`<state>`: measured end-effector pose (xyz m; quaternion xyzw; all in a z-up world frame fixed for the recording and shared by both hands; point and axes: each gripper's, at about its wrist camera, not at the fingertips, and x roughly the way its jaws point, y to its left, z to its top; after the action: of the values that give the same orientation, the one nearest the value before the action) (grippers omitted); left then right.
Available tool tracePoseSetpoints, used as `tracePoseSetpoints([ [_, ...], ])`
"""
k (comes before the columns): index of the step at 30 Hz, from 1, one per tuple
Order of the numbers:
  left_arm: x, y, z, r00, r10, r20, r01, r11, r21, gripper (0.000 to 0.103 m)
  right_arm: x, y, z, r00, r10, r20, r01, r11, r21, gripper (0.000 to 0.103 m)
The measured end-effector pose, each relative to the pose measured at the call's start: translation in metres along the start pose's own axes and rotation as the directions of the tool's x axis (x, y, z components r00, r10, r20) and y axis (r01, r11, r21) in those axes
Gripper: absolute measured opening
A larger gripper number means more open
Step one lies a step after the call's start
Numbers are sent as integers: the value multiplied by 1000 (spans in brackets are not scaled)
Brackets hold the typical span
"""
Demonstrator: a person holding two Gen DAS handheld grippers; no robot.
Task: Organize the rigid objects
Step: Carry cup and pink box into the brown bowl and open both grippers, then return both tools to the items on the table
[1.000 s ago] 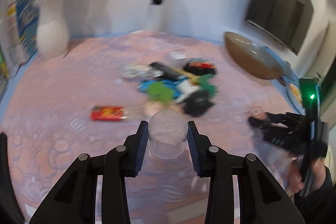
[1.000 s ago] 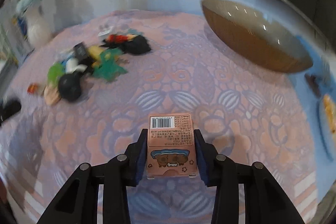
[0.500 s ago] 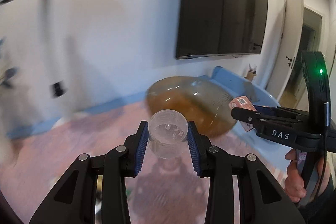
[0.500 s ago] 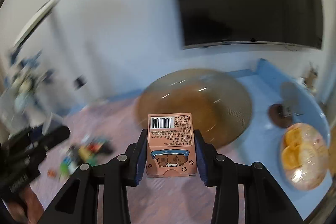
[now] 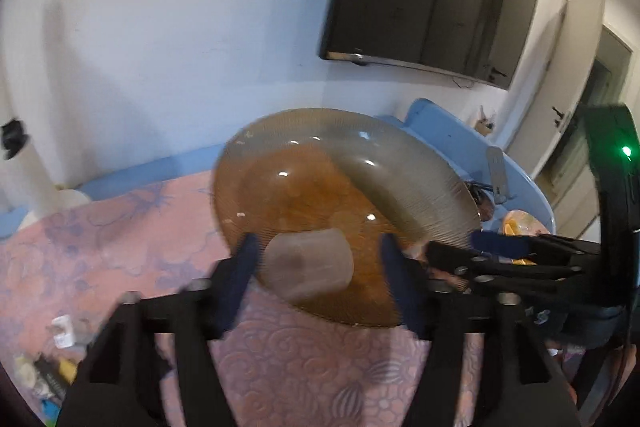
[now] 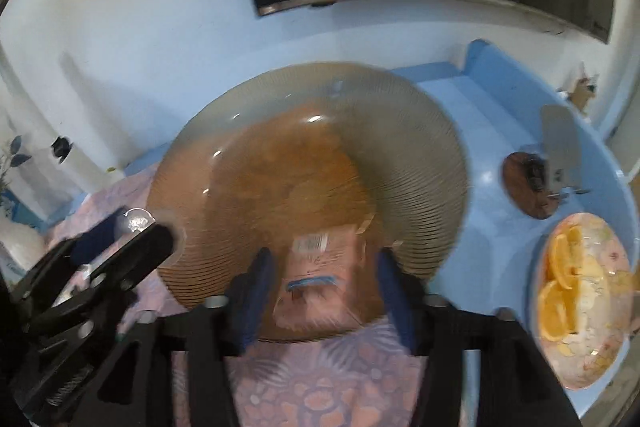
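Clear cup (image 5: 308,269) and pink box (image 6: 320,287) sit loose between spread tools over amber bowl (image 6: 420,163).

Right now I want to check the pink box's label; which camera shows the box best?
The right wrist view: the pink box sits centred between the open fingers, barcode visible, over the amber bowl. The left wrist view shows almost none of it, hidden behind the right gripper.

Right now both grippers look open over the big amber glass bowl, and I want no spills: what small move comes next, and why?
Probably draw both grippers straight back. The left gripper stands open with gaps beside the clear plastic cup; the right gripper is spread clear of the pink carton. Both items appear to lie against the ribbed amber glass bowl, though blur hides whether they have settled.
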<state>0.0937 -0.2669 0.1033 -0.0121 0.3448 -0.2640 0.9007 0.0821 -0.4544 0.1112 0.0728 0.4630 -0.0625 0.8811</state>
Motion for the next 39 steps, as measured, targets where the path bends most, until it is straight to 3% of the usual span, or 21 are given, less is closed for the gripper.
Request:
tracePoseSetpoints([
  [4,-52,22,-5,996,1,91,4,998,-57,75,-34,-3,-13,996,3,92,-4,1000,8,63],
  [8,-116,49,-17,983,33,180,-13,994,-111,77,-70,23,-25,984,55,170,-46,997,-61,63],
  [10,-150,61,-29,972,90,217,-62,989,-132,77,-87,47,-31,975,105,198,-84,991,-108,64],
  [12,-180,74,-43,963,132,234,-98,984,-150,83,-99,68,-41,963,154,222,-125,983,-138,80],
  [13,-195,81,-53,957,158,243,-121,979,-161,88,-105,80,-47,954,178,243,-145,979,-146,84],
  [16,-226,101,-86,932,263,252,-220,958,-185,91,-111,108,-68,939,198,282,-157,974,-162,87],
  [20,-233,141,-136,899,396,188,-346,904,-251,91,-75,145,-102,943,277,183,-239,949,-204,87],
  [24,-212,192,-180,909,409,86,-356,866,-350,91,-28,173,-135,963,252,93,-223,943,-247,87],
  [27,-202,213,-198,922,382,68,-326,858,-396,91,-9,183,-153,968,246,56,-220,932,-288,87],
  [29,-202,219,-200,938,342,63,-286,862,-417,91,-2,187,-162,971,234,50,-207,926,-315,87],
  [33,-200,217,-202,946,318,57,-269,872,-408,91,3,188,-164,968,245,45,-217,918,-331,87],
  [35,-199,214,-201,945,324,50,-279,874,-397,91,10,190,-164,971,240,10,-223,916,-332,87],
  [39,-197,209,-200,941,336,46,-296,880,-372,91,10,195,-165,971,237,17,-217,913,-346,87],
])
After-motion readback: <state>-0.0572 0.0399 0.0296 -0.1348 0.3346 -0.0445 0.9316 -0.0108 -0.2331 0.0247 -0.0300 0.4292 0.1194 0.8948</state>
